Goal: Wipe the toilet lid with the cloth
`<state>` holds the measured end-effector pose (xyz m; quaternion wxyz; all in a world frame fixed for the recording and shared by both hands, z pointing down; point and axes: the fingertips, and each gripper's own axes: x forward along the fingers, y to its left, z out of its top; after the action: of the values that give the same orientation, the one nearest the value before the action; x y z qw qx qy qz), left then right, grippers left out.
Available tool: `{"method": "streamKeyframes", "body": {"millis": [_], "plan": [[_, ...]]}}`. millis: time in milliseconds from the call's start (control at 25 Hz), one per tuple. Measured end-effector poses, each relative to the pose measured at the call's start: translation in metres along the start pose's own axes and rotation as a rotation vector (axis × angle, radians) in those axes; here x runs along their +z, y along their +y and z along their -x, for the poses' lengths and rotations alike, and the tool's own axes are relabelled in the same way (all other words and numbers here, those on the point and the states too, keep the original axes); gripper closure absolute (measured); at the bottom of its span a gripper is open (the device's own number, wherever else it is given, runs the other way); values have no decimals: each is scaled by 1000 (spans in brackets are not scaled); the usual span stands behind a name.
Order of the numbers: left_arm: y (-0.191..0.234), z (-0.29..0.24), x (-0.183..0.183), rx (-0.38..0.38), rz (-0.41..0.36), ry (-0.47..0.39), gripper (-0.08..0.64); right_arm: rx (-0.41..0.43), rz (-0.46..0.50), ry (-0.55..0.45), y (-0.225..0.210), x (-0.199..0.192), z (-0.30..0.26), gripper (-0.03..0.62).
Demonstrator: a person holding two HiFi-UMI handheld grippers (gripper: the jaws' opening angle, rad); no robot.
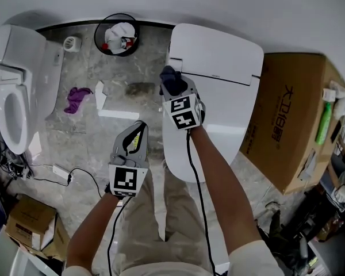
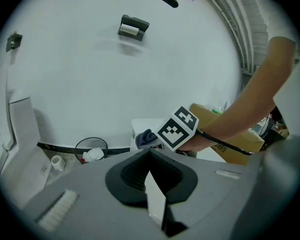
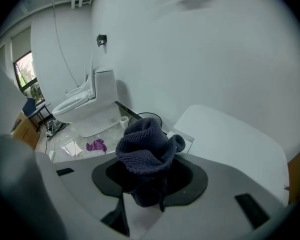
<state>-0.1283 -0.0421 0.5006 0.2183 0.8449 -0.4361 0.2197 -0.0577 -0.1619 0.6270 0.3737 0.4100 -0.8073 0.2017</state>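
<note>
A: Right hand-held gripper (image 1: 175, 91)?
B: Pinching the dark blue knitted cloth (image 3: 145, 149), over the hinge end of the white plastic toilet lid (image 1: 218, 68).
A: Left hand-held gripper (image 2: 150, 156)?
B: Jaws pressed together, empty, left of the lid.

The place reads as a bathroom mock-up inside a storage or test room. Two white toilets, a closed-lid toilet (image 1: 218, 91) and an open-seat toilet (image 1: 11, 96), stand on a grey marble-pattern floor (image 1: 132, 111) against a bare white wall. A black mesh waste bin (image 1: 116, 34) stands between them. A large cardboard box (image 1: 287, 125), a smaller box (image 1: 31, 223) and loose cables (image 1: 46, 170) crowd the edges.
</note>
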Motion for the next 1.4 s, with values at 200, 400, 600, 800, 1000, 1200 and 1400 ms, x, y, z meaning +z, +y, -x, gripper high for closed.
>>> {"method": "streamKeyframes", "body": {"millis": [200,400,600,800,1000,1200,1400], "plan": [[-10,-1,0,-20,4,-1,560,12,-28,7,-1,-3,1,420],[-8,-3,-1,-7,2,3,560,21,-55,16,-7,-7,4,414],[-12,-4,-4,-10,-9,12,560,-15,-61,16,-20,-16,12,408],[-21,-8,-5,-19,-14,13,560,-43,-67,21,-37,-29,23,408],[-32,-12,-3,-33,-17,9,560,-70,-76,33,-53,-41,33,408],[-43,-17,-1,-48,-30,18,560,-87,-90,40,-66,-52,41,410],[-54,-22,-1,-61,-42,23,561,-106,-104,40,-78,-62,50,410]]}}
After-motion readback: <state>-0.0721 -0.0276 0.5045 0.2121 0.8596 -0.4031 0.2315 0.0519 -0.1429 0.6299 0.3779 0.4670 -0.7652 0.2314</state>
